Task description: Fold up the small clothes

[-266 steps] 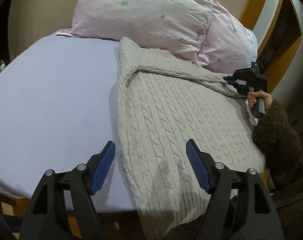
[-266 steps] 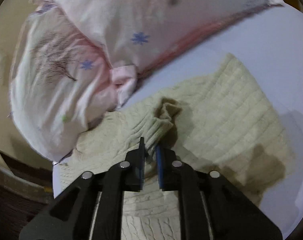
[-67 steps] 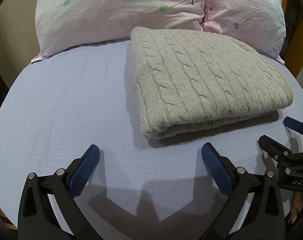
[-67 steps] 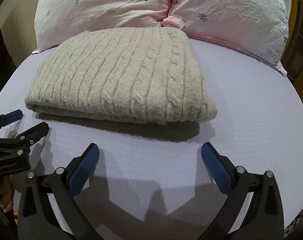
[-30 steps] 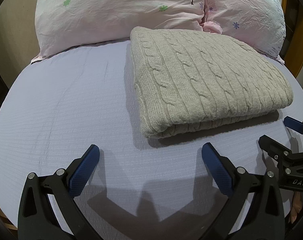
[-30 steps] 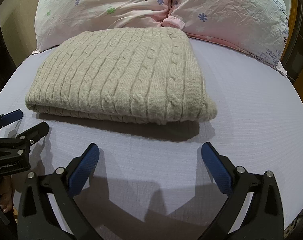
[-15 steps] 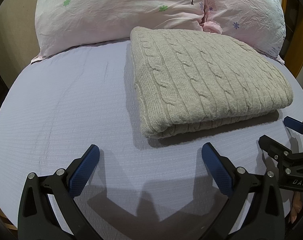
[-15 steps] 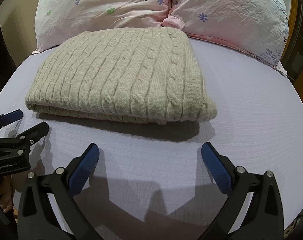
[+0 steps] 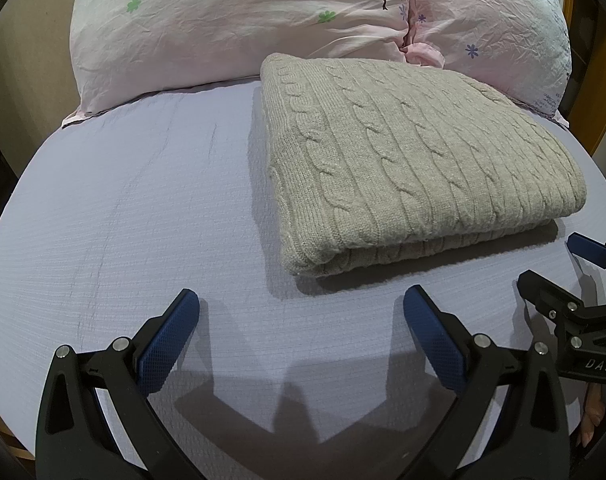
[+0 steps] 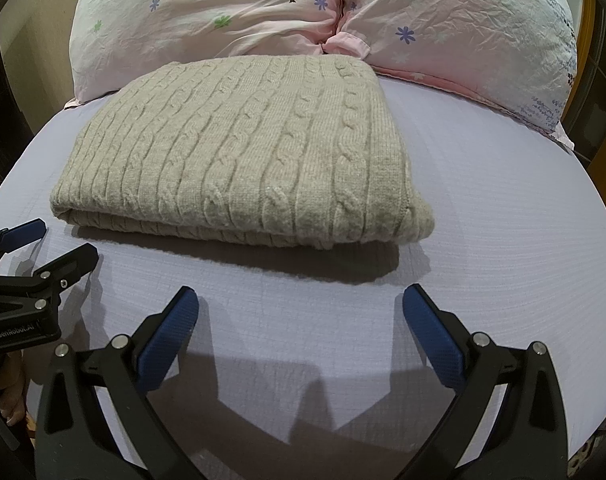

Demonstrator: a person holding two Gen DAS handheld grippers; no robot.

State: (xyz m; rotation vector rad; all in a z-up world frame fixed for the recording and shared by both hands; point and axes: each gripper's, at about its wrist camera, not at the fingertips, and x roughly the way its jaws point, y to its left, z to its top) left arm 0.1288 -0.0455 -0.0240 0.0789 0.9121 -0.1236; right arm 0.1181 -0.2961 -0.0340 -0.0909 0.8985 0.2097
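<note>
While folded sweater point(image 9: 415, 160) lies beyond | left tongs point(image 9: 301, 320) spread, empty | right tongs point(image 10: 299, 316) spread, empty

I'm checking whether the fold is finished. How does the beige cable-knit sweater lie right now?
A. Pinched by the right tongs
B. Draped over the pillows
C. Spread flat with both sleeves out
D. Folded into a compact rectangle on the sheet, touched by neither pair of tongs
D: the sweater lies as a layered rectangle on the sheet, with the left tongs and right tongs open and short of it.
</note>
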